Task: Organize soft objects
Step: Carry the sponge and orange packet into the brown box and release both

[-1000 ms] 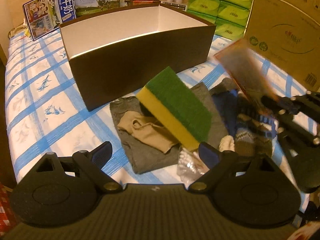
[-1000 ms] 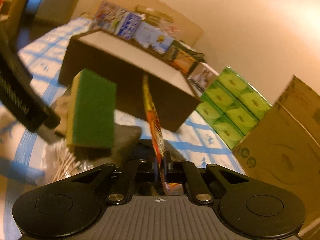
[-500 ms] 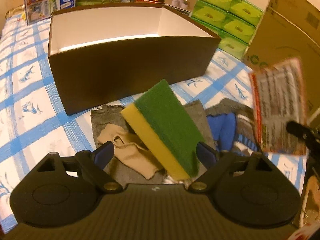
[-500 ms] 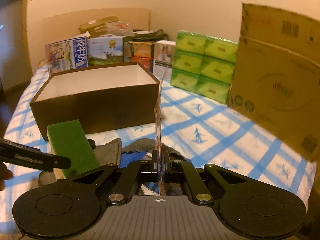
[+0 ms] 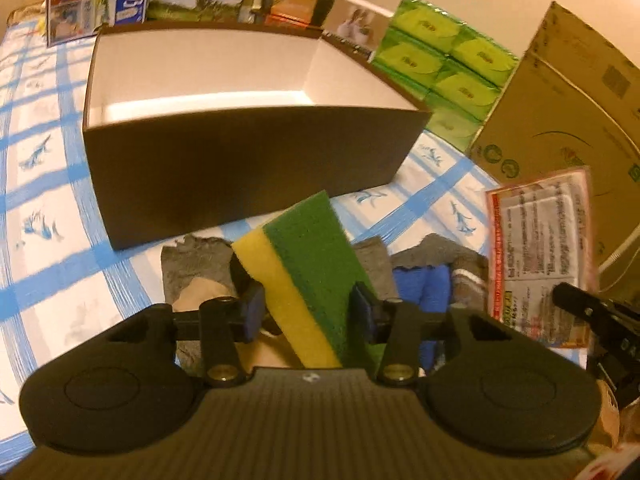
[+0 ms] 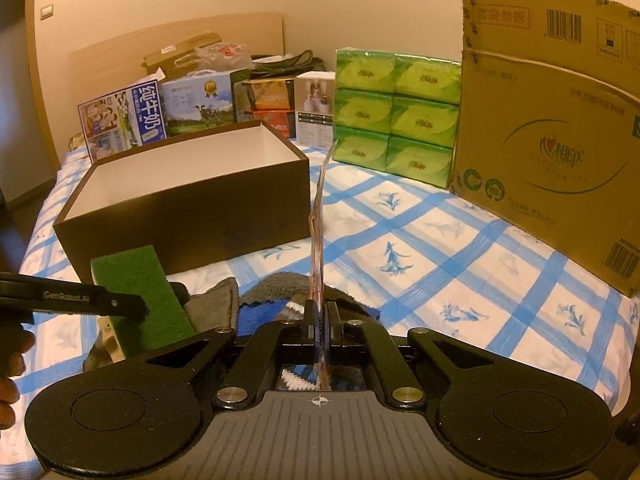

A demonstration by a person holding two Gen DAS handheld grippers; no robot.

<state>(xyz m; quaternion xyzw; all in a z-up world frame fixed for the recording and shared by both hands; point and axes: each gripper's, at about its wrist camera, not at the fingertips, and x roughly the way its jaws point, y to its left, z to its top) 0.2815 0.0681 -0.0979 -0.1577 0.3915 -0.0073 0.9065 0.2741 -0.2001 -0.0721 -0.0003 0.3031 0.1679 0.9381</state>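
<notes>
Our left claw [image 5: 306, 314] is closing across the green-and-yellow sponge [image 5: 308, 276], its pads already at both faces, so it comes off the sock pile [image 5: 420, 276] cleanly. Our right claw [image 6: 322, 320] is clamped on a thin printed packet [image 6: 318, 236], held upright and clear of that grab. Beyond, on the bed [image 6: 420, 240], the open brown box [image 5: 240, 160] waits, probably as the drop spot.
</notes>
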